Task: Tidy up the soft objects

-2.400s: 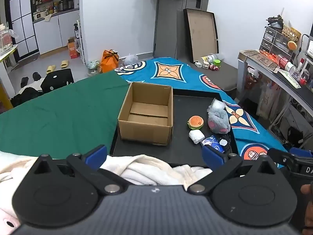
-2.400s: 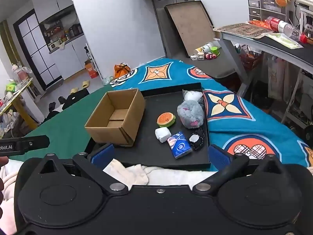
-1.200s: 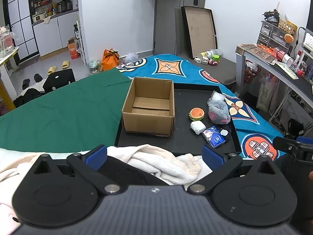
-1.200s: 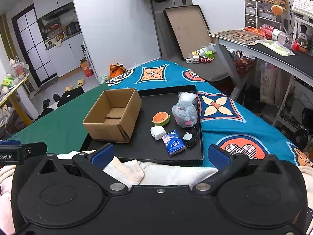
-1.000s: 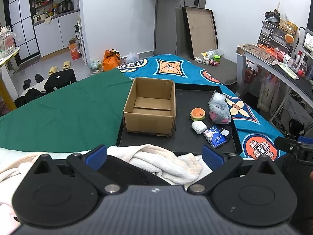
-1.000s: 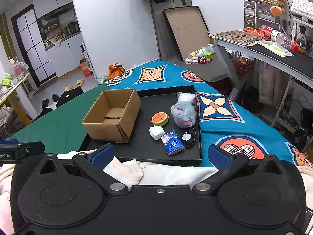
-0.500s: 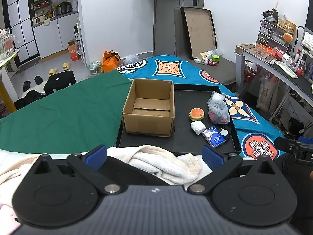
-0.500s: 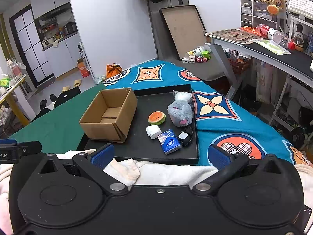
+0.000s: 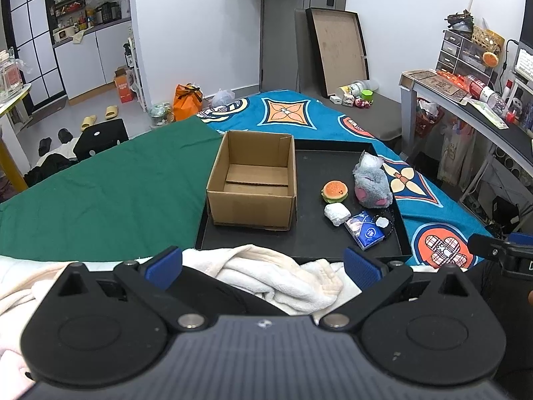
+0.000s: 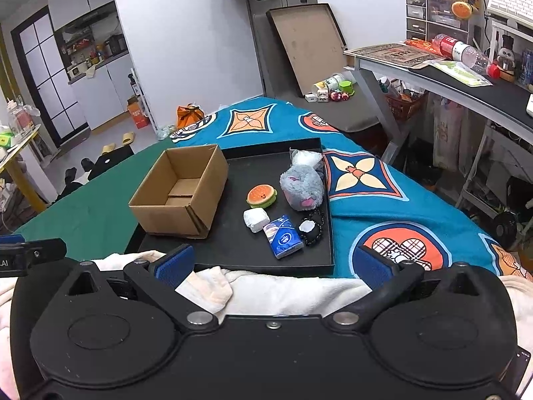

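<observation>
Both claws spread wide, empty, above a cream blanket (image 9: 279,276).

Left claw (image 9: 263,263) and right claw (image 10: 273,265) released, blue pads touching nothing. Beyond, black tray (image 10: 240,253) on the bed: blue tissue pack (image 10: 282,237), print too small to read, just beside white wrapped lump (image 10: 256,219) and black beaded trinket (image 10: 309,228); farther, burger toy (image 10: 262,196), grey plush (image 10: 302,188), perhaps a mouse. Left, open cardboard box (image 9: 253,186). Partial "AI" lettering on the left claw's body at the right-wrist view's edge.
</observation>
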`<state>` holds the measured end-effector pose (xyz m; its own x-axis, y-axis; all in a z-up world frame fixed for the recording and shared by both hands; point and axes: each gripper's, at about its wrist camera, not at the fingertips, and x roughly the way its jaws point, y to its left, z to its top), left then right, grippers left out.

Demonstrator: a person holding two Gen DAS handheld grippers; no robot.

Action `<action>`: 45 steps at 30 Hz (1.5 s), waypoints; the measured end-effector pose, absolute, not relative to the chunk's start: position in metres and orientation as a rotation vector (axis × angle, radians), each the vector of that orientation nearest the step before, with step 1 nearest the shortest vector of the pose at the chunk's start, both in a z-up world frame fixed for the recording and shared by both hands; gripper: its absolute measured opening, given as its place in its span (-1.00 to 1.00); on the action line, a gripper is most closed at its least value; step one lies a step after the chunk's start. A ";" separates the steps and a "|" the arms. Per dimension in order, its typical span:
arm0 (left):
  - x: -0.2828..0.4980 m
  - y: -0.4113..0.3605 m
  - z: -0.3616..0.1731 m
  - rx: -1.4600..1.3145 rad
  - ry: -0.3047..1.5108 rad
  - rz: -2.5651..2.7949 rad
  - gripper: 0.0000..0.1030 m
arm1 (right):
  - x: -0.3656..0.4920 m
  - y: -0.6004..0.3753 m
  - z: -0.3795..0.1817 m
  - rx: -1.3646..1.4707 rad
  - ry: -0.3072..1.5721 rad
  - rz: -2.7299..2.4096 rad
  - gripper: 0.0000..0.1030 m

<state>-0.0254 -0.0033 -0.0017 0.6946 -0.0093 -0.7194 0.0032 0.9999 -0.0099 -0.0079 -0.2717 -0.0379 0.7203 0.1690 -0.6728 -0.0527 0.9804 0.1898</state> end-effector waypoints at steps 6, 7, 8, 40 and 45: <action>-0.024 -0.002 -0.002 -0.010 0.805 -0.007 0.99 | -0.008 -0.272 -0.037 0.160 0.756 0.124 1.00; -0.024 -0.003 -0.002 -0.010 0.806 -0.007 0.99 | -0.007 -0.271 -0.037 0.159 0.755 0.125 1.00; -0.024 -0.002 -0.003 -0.011 0.806 -0.006 0.99 | -0.008 -0.271 -0.037 0.159 0.755 0.126 1.00; 0.010 0.021 -0.023 -0.041 0.849 0.019 0.99 | 0.019 -0.266 -0.057 0.203 0.797 0.175 1.00; 0.022 0.026 -0.027 -0.045 0.848 0.029 0.99 | 0.029 -0.267 -0.065 0.211 0.791 0.162 1.00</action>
<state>0.0219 0.0258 -0.0273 0.6611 0.0076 -0.7503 -0.0431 0.9987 -0.0279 0.0292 -0.2674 -0.0646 0.6928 0.2226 -0.6859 -0.0653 0.9666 0.2478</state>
